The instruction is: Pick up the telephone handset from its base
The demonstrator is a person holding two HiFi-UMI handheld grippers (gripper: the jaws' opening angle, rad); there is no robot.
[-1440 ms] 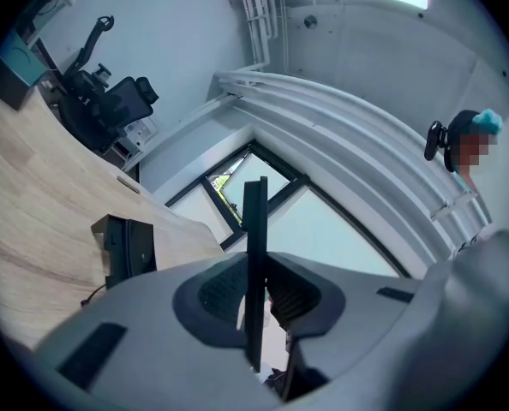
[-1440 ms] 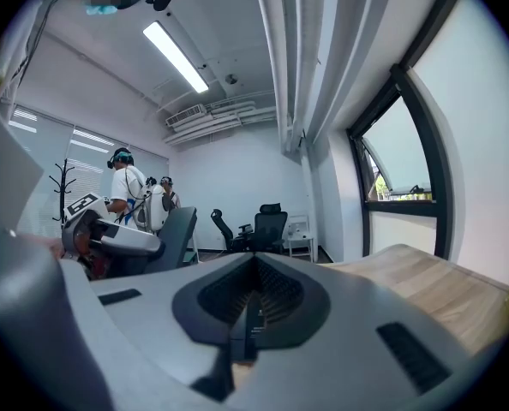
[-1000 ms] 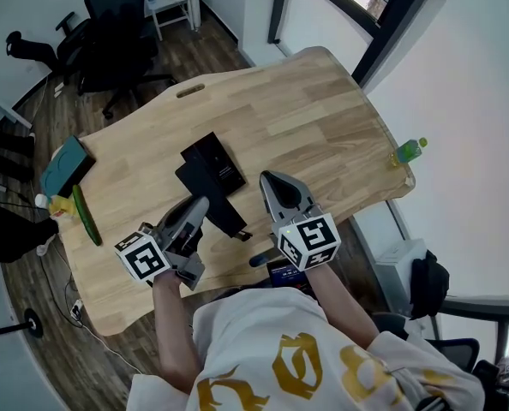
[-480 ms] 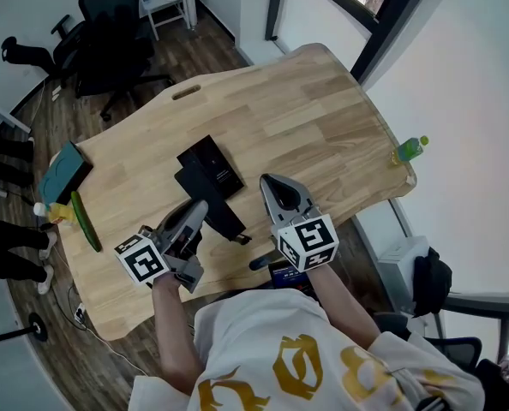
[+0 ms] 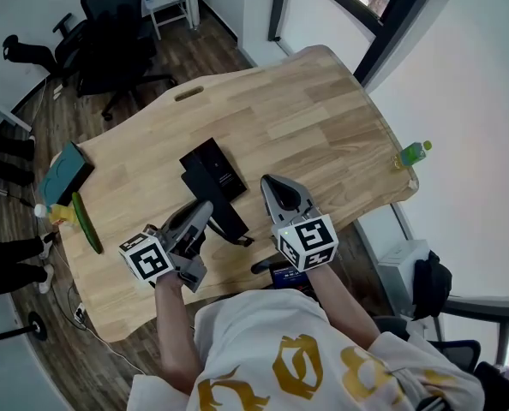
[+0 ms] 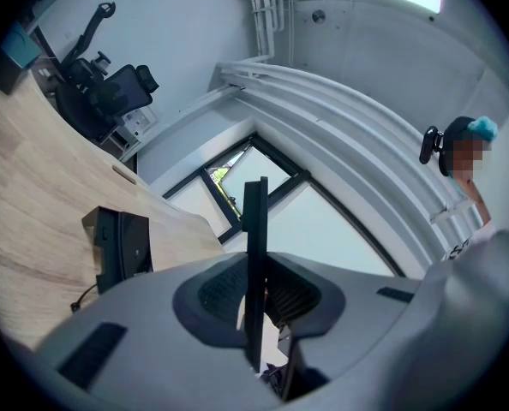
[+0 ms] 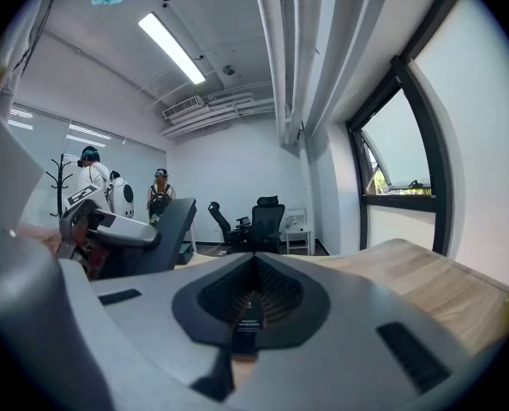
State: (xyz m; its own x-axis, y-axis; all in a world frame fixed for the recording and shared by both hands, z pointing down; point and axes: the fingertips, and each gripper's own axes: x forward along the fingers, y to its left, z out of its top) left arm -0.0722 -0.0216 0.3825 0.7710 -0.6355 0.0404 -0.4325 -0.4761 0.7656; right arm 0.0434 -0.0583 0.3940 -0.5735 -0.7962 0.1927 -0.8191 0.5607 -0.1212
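In the head view the black telephone base (image 5: 208, 161) lies on the wooden table (image 5: 323, 118). The black handset (image 5: 224, 212) is off it, on the near side, with my left gripper (image 5: 203, 208) shut on it. The left gripper view shows the handset (image 6: 254, 221) edge-on as a thin upright slab between the jaws of the left gripper (image 6: 256, 274), and the base (image 6: 117, 247) stands apart at the left with a cord. My right gripper (image 5: 275, 187) hovers just right of the handset, shut, and the right gripper view shows the right gripper (image 7: 253, 276) holding nothing.
A green bottle (image 5: 411, 152) stands at the table's right edge. A teal box (image 5: 66, 168) and a long green item (image 5: 86, 217) lie at the left edge. Office chairs (image 5: 109, 32) stand beyond the far side. People (image 7: 96, 182) stand at the back of the room.
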